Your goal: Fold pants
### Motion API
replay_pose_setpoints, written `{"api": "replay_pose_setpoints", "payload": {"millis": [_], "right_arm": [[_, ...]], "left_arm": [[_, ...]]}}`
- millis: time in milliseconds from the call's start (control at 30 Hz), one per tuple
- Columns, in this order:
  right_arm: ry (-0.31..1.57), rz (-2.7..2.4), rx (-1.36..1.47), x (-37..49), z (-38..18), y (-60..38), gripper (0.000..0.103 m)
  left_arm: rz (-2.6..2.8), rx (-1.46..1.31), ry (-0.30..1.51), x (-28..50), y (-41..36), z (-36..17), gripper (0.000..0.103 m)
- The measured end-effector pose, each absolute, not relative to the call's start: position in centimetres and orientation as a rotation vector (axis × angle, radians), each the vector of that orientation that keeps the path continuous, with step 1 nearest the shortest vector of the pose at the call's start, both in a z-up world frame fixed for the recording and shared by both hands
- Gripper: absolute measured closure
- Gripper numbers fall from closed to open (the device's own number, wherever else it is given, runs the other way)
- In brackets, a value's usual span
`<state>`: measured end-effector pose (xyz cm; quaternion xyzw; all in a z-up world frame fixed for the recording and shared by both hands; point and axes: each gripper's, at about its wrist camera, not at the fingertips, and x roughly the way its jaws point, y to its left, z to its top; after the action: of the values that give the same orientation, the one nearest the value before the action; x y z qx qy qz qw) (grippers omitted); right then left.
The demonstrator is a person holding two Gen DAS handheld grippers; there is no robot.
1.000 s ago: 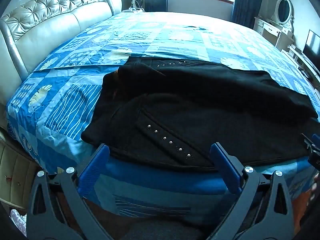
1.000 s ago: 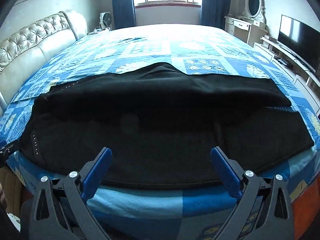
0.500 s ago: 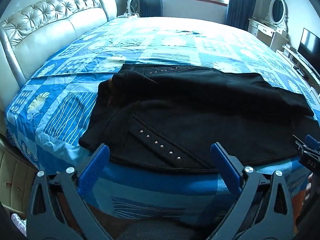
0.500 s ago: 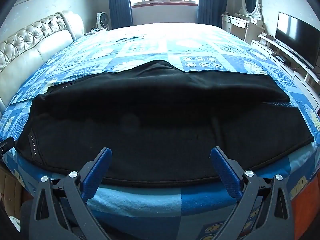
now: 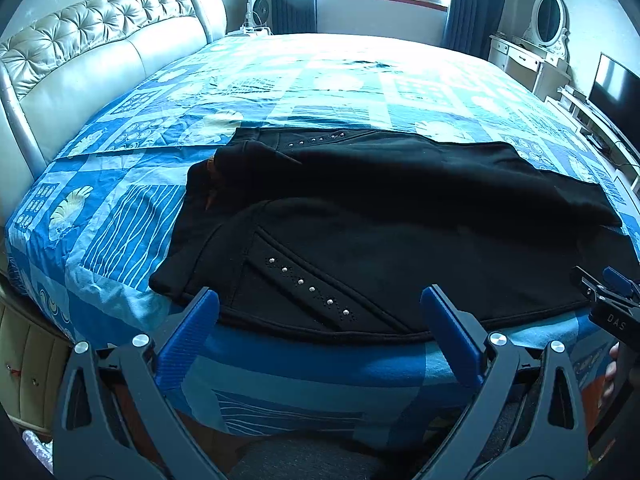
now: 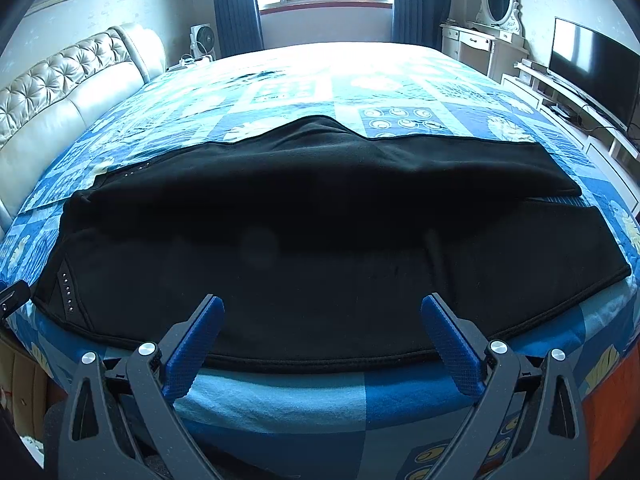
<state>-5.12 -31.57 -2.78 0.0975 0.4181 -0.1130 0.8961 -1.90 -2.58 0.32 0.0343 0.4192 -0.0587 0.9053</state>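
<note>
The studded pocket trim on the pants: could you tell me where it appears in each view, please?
Left wrist: studded pocket trim sits low centre, between the open gripper fingers.
Right wrist: same trim sits at the far left edge.
Shared landmark: tufted headboard.

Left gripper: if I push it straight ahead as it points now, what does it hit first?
Most likely the black pants near their studded pocket, lying on the bed. The left gripper is open and short of the hem; depth is uncertain.
</note>
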Motion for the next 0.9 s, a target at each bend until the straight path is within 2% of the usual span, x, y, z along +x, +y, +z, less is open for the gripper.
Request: {"api": "replay_pose_setpoints", "payload": {"millis": [900], "right_arm": [[0.876, -0.235, 0.193, -5.08, -3.20, -31.27, 0.005]], "left_arm": [[-0.141, 0.071, 0.874, -2.25, -3.14, 0.00, 0.002]]}}
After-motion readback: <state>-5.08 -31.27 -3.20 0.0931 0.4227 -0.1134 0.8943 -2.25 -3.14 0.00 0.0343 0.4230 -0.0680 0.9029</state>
